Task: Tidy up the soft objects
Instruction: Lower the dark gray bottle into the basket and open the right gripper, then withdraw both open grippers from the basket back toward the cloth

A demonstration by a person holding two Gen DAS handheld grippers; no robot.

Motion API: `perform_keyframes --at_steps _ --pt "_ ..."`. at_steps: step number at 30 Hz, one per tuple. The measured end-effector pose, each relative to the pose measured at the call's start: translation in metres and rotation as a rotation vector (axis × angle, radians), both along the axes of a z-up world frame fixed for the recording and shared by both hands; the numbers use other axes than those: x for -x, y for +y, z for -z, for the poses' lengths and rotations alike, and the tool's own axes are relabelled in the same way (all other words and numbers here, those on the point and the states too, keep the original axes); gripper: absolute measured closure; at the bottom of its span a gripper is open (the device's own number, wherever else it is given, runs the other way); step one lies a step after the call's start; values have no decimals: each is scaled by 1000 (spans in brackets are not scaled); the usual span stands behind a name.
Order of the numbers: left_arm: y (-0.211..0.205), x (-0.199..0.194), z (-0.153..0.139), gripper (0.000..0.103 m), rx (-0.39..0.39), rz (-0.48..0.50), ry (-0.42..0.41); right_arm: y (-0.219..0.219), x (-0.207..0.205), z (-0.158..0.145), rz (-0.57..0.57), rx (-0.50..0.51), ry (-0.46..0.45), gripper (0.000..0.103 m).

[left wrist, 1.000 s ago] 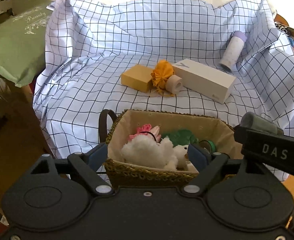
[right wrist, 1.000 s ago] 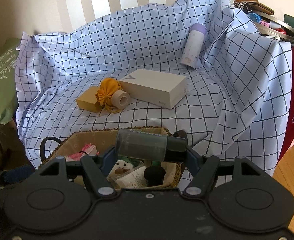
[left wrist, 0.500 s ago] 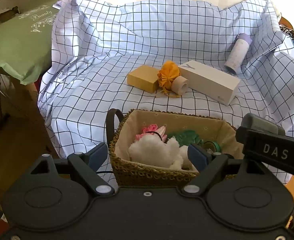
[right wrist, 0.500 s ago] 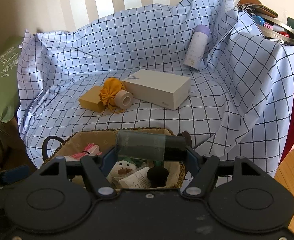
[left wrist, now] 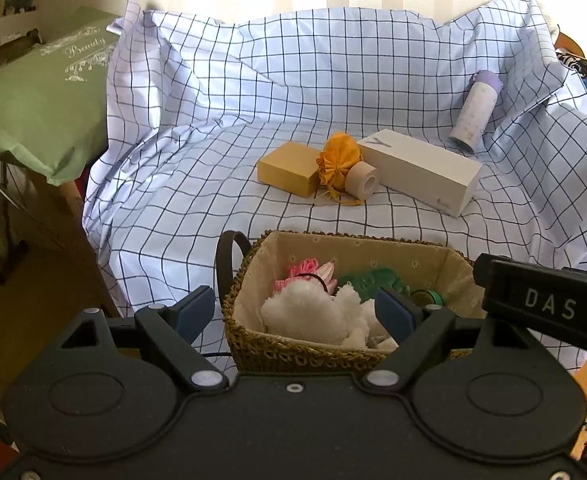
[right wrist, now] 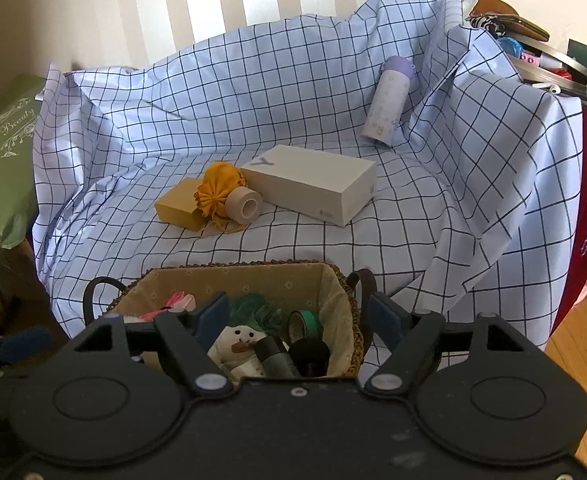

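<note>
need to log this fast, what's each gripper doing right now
left gripper: open, jaws just widened, empty above the woven basket.
right gripper: open, jaws just widened; the dark grey cylinder lies in the basket.

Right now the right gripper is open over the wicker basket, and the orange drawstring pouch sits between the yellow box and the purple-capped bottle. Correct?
Not quite. The orange drawstring pouch sits between the yellow box and the beige tape roll; the purple-capped bottle lies far behind. The right wrist view shows this. The right gripper is indeed open over the wicker basket.
</note>
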State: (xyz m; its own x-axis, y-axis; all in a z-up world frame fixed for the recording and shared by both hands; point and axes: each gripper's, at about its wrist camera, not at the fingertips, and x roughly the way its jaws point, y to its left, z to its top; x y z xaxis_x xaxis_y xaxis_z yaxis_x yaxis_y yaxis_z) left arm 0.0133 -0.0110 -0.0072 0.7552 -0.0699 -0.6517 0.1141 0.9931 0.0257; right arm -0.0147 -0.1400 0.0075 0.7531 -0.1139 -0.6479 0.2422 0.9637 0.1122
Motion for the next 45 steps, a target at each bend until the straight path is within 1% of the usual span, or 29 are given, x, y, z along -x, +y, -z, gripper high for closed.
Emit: perform_keyframes --at_steps 2,11,17,20,23,28,34,37,40,43,45 --pt "-1 1 0 5 -8 -2 -8 -1 1 -1 4 3 -4 26" --pt "-2 7 -7 4 -21 15 -66 2 9 -11 9 38 -33 21" --pt "2 9 -12 4 -5 14 -91 1 18 -19 5 64 -67 14" --pt "6 9 -12 4 11 6 -89 2 22 -24 3 86 -86 8" --pt "10 11 -15 4 23 -7 -96 4 29 -31 4 121 -117 0" --pt "14 17 -26 4 31 -14 -132 10 39 -48 -20 193 -178 0" --pt "9 17 -40 3 24 8 -124 23 47 -69 -66 273 -239 0" --pt "6 16 -45 3 23 23 -114 27 47 -79 -82 267 -252 0" --pt "6 13 -50 3 23 21 -105 27 44 -88 -85 226 -257 0" --pt "9 9 -54 3 26 10 -97 27 40 -93 -71 192 -266 0" --pt "11 6 -56 3 19 2 -95 27 35 -95 -54 191 -262 0"
